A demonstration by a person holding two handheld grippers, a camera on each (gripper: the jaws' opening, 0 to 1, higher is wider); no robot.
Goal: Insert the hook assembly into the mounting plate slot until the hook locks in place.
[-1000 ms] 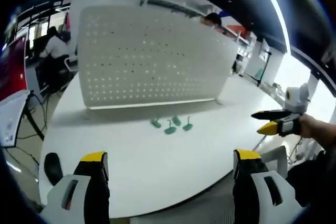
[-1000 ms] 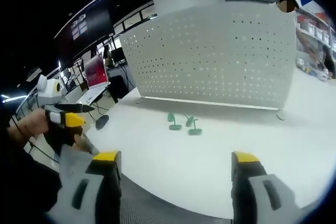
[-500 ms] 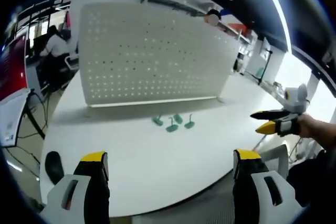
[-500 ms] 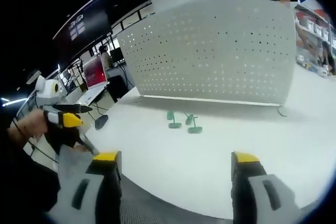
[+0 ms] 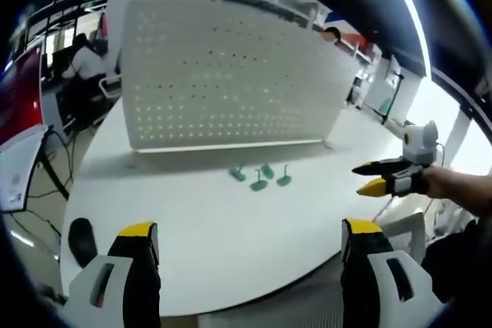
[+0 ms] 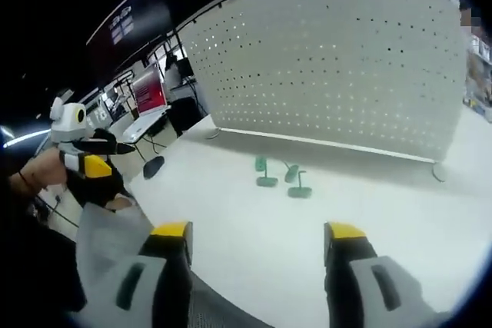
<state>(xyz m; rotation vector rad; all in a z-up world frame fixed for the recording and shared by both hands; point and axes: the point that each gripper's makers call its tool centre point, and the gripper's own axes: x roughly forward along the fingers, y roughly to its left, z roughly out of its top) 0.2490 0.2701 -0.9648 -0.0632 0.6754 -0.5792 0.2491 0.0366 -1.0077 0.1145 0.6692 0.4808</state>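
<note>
A white desk (image 5: 231,228) in a dim office carries an upright pegboard (image 5: 223,74). Three green hooks (image 5: 261,178) lie before it. Left claw (image 5: 250,236) and right claw (image 6: 257,232) gape wide, empty. A dark mouse (image 5: 79,240) sits near the edge.

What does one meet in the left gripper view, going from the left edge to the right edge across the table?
Black object near the table's left edge → green hooks before the pegboard → right gripper, entering from the right, held by a hand.
</note>
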